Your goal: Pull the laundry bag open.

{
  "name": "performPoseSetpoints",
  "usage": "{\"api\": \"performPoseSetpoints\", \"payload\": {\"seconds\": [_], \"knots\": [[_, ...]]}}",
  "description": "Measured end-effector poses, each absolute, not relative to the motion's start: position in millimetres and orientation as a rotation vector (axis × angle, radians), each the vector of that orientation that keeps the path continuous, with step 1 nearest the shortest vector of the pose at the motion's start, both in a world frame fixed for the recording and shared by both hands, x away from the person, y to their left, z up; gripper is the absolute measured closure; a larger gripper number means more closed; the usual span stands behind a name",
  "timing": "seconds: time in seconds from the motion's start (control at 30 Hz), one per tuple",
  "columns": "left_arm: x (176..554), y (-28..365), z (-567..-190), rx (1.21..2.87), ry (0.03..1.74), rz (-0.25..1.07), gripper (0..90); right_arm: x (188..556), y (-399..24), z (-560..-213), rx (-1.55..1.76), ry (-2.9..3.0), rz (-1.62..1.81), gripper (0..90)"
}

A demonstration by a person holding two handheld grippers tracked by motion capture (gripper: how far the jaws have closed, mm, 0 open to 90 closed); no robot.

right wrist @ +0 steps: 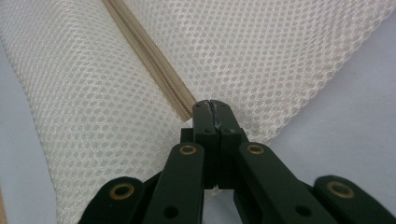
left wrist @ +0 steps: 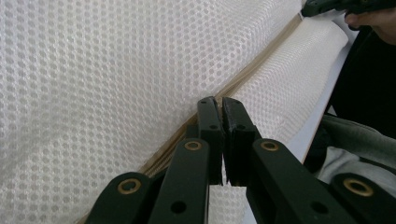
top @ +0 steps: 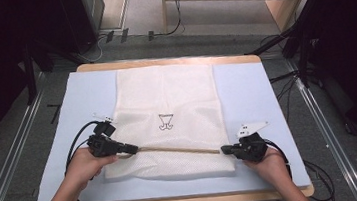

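Forearms come in from the near edge of the worktop (top: 246,93), one hand on each tool, so it's a two-handed zipper job on a white honeycomb-mesh laundry bag (top: 167,111) lying flat on a pale blue mat.

Left tongs (top: 132,148) are pinched together right at the near-left end of the beige zipper (top: 181,150). In the left gripper view the tips (left wrist: 220,107) sit on the zipper line, and I'd guess they have the pull tab, but the tab itself is hidden, so no promises. Right tongs (top: 226,150) are clamped shut on the bag's edge at the zipper's other end; the right gripper view shows the tips (right wrist: 212,112) closed exactly where the zipper tape runs out.

So my read: right side is the anchor, left side is the puller, and the zip is mid-travel. Next move needs the left hand to slide straight along the zipper line toward the right tongs while the right keeps the mesh taut, otherwise the fabric bunches up.

Pose-wise, both tools lie nearly flat over the bag, tips pointing inward at each other, wrists low.
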State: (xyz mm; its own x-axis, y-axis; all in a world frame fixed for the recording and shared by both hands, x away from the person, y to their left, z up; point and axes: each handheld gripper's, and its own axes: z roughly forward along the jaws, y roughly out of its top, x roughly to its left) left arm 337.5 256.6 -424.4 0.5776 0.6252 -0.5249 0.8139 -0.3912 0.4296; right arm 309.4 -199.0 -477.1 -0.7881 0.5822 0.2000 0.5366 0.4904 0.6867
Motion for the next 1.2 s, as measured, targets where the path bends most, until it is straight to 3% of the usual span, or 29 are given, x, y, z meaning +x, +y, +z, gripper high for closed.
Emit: {"api": "performPoseSetpoints", "payload": {"seconds": [1.2], "knots": [[326,301,-421,2.118,1.177,-0.325,88.8,312,-199,-477,1.000,2.676,1.194,90.0]]}}
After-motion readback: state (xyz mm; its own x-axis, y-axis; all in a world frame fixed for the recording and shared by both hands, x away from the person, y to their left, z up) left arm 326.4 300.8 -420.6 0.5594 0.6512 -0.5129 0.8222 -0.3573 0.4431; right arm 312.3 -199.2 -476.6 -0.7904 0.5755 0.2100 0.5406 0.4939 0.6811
